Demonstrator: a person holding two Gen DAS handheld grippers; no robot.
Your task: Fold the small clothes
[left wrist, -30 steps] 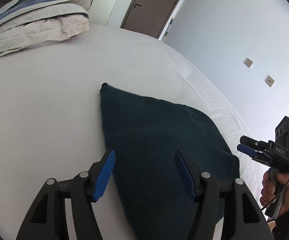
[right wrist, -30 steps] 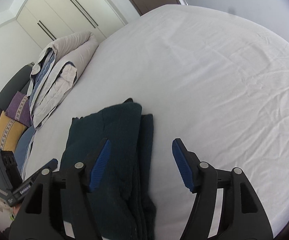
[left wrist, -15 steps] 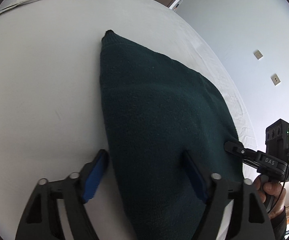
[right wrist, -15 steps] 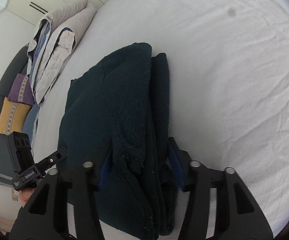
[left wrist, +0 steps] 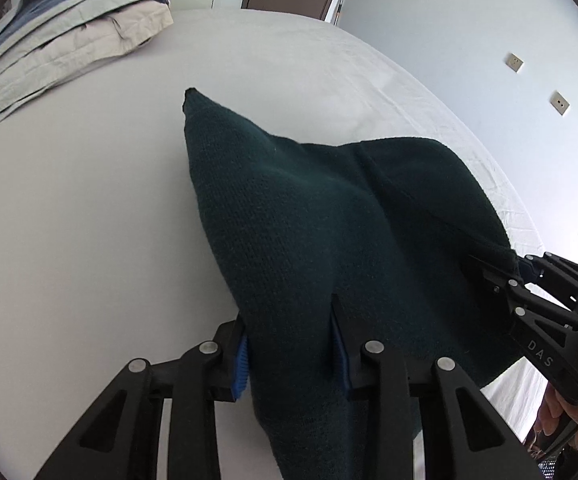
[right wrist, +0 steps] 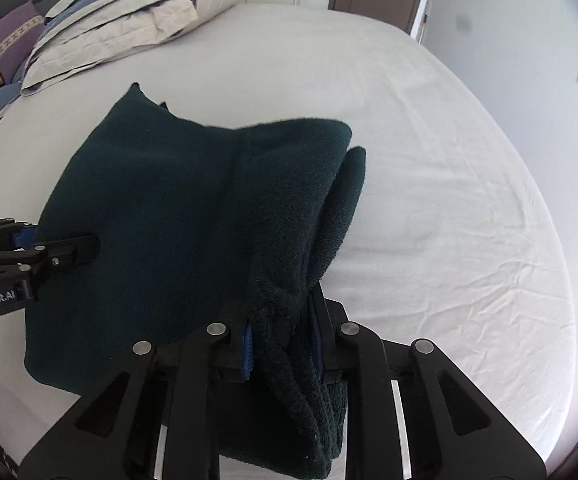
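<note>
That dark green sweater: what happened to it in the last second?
Both claws, open above it a second ago, have closed on the near edge of the dark green sweater: left claw, right claw. That edge now rises off the bed. The far corner and the folded duvet stayed put.

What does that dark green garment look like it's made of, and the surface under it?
Dark green garment: looks like thick knit, wool or acrylic, matte and fuzzy; stitch rows show. Bed sheet: apparently thin woven cotton, white, matte, finely creased.
</note>
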